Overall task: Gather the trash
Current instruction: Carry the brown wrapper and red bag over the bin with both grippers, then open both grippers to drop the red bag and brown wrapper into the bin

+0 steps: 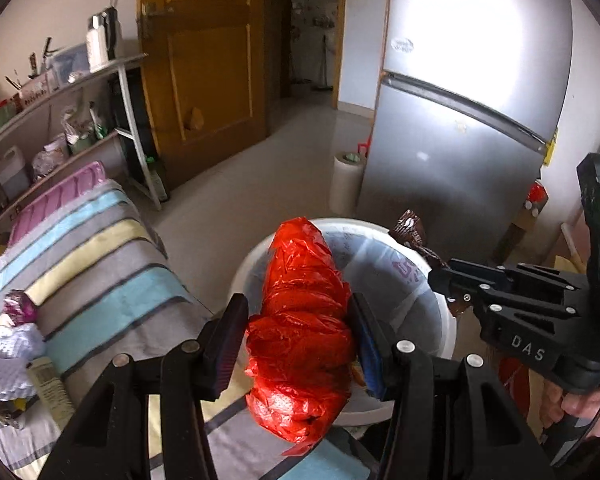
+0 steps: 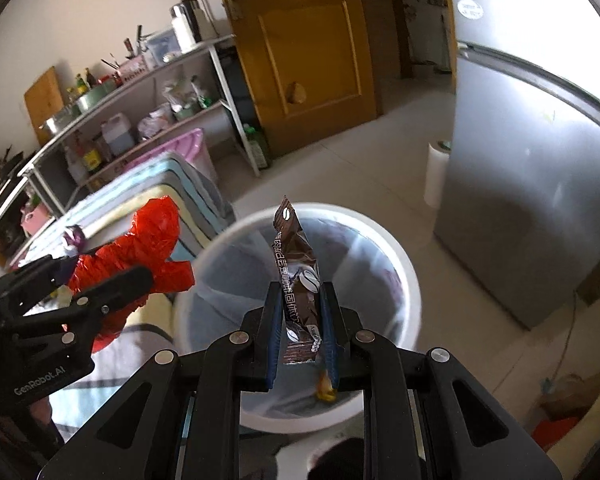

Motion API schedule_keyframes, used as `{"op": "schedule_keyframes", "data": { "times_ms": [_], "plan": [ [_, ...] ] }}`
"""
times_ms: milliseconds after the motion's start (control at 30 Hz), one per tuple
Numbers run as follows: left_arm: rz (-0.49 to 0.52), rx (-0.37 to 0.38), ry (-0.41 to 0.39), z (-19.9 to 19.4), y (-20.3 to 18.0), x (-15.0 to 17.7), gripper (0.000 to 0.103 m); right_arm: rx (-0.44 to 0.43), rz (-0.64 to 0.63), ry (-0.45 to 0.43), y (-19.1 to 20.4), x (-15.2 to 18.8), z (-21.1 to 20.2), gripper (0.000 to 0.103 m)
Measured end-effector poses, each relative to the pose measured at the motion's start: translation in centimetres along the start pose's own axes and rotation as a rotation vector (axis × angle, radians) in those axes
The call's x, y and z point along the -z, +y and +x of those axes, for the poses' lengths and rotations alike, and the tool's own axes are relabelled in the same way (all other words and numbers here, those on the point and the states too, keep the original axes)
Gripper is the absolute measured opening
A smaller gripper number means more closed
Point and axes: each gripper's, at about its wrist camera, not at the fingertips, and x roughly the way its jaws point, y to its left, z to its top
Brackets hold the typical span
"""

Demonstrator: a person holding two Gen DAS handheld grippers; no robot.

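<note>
Red plastic bag being clenched by left gripper, right gripper gripping brown coffee sachet, both hovering over white bin

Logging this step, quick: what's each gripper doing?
Left gripper: closed on red plastic bag.
Right gripper: closed on brown coffee sachet.

Bin: we see its near rim hidden behind the red bag.
Fridge: top cut off, glare-washed.
Shelf items: too small to tell.
</note>
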Motion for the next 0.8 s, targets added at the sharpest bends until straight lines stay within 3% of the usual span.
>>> {"op": "schedule_keyframes", "data": {
  "times_ms": [500,633,667,767,800],
  "plan": [
    [0.004,-0.015,0.058,2.9,-1.0,-0.2,0.055,0.063,0.007,0.063,-2.0,0.6,2.7,0.020],
    [0.000,-0.022,0.057,3.1,-0.8,-0.2,0.062,0.075,-0.004,0.074,-2.0,0.6,3.1,0.020],
    [-0.003,-0.024,0.058,3.0,-0.9,-0.2,0.065,0.081,-0.009,0.072,-2.0,0.7,3.1,0.022],
    [-0.008,-0.024,0.055,3.0,-0.7,-0.2,0.066,0.090,-0.022,0.052,-1.7,0.7,2.8,0.047],
    [-0.007,-0.024,0.054,2.9,-0.7,-0.2,0.067,0.088,-0.020,0.049,-1.7,0.8,2.7,0.049]
  ]
}}
